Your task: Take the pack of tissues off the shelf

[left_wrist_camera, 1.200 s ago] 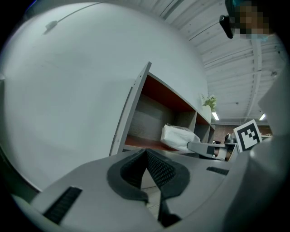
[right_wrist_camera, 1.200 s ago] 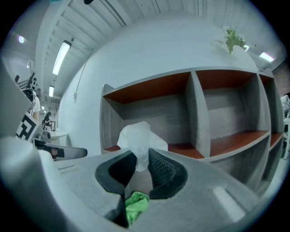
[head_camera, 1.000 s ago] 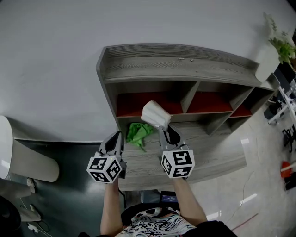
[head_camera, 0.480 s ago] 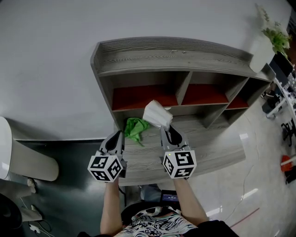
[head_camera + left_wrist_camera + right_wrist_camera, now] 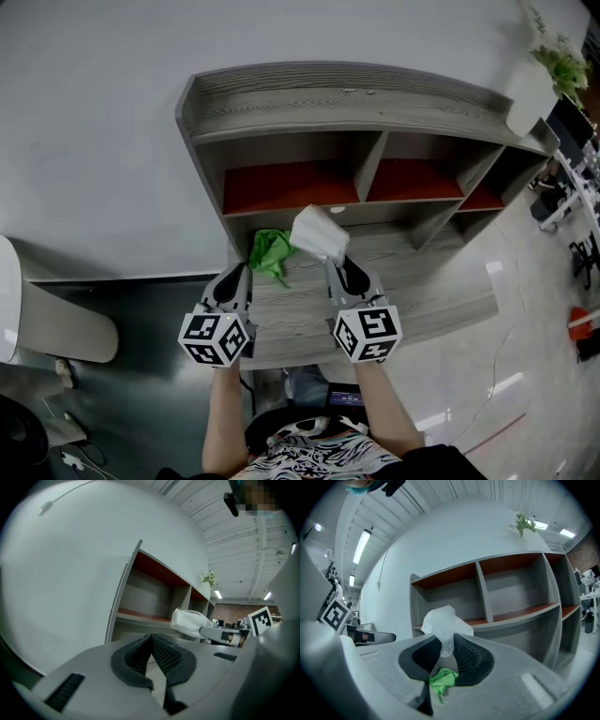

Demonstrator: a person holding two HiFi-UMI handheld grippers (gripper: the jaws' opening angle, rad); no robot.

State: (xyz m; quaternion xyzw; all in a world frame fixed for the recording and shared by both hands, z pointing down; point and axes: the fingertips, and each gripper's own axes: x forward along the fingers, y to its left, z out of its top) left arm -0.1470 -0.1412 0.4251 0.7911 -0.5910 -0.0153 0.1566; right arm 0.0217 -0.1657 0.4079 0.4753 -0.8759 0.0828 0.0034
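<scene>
Tissue pack (image 5: pixel 319 234) pinched by one end in right gripper (image 5: pixel 337 264), jaws narrowly parted around it. Pack held in air just in front of shelf unit (image 5: pixel 281 98), above its lower ledge. Green cloth (image 5: pixel 270 251) on ledge, left of pack. Left gripper (image 5: pixel 234 277) near shelf unit's left end, jaws closed together, nothing between.

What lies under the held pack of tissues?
The grey shelf board, with a green cloth on it to the left; the pack of tissues covers the board directly below.

Tissue pack (image 5: pixel 317 234) above shelf ledge (image 5: pixel 422 291), cloth (image 5: pixel 269 251) on ledge left of it
</scene>
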